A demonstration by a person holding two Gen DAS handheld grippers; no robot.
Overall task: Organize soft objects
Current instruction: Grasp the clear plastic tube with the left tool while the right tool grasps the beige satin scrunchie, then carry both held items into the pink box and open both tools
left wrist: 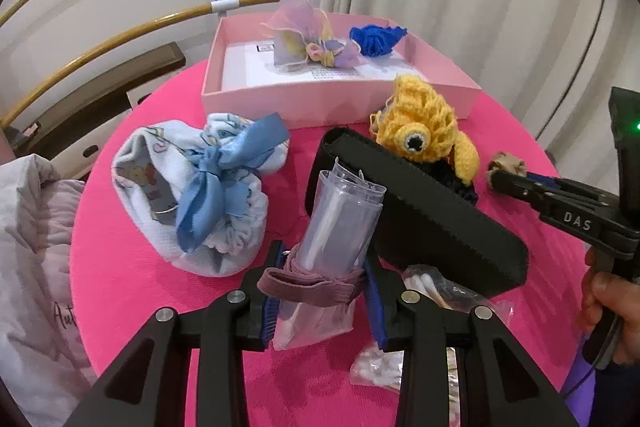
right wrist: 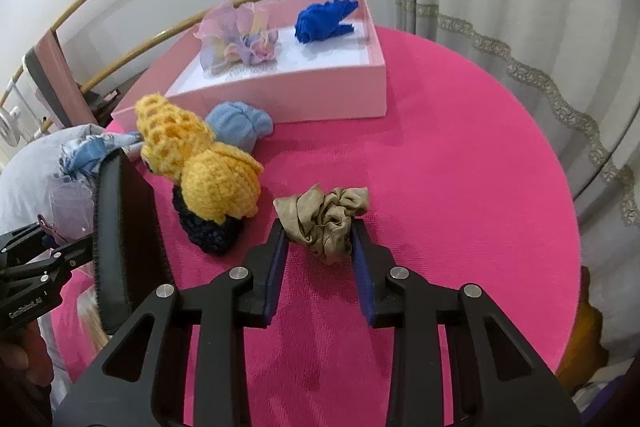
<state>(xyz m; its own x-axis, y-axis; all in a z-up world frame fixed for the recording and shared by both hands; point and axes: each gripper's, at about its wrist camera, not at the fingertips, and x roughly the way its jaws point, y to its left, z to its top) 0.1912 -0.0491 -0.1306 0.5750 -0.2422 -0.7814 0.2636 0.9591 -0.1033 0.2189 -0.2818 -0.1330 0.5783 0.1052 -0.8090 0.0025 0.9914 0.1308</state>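
My left gripper (left wrist: 320, 291) is shut on a rolled clear plastic pouch (left wrist: 340, 211) bound with a mauve elastic band (left wrist: 308, 287), held above the pink table. My right gripper (right wrist: 320, 247) is open, its fingers either side of a beige scrunchie (right wrist: 324, 219) that lies on the table; it also shows in the left wrist view (left wrist: 506, 167). A pink box (left wrist: 332, 99) at the back holds a pastel organza scrunchie (left wrist: 308, 39) and a blue crocheted piece (left wrist: 376, 37). A yellow crocheted toy (left wrist: 424, 131) sits in front of the box.
A black case (left wrist: 420, 211) lies tilted in the middle of the round pink table (right wrist: 460, 187). A white pouch with a blue ribbon (left wrist: 200, 195) lies left. A light blue cloth ball (right wrist: 240, 127) sits by the box. Bags of cotton swabs (left wrist: 380, 367) lie near me.
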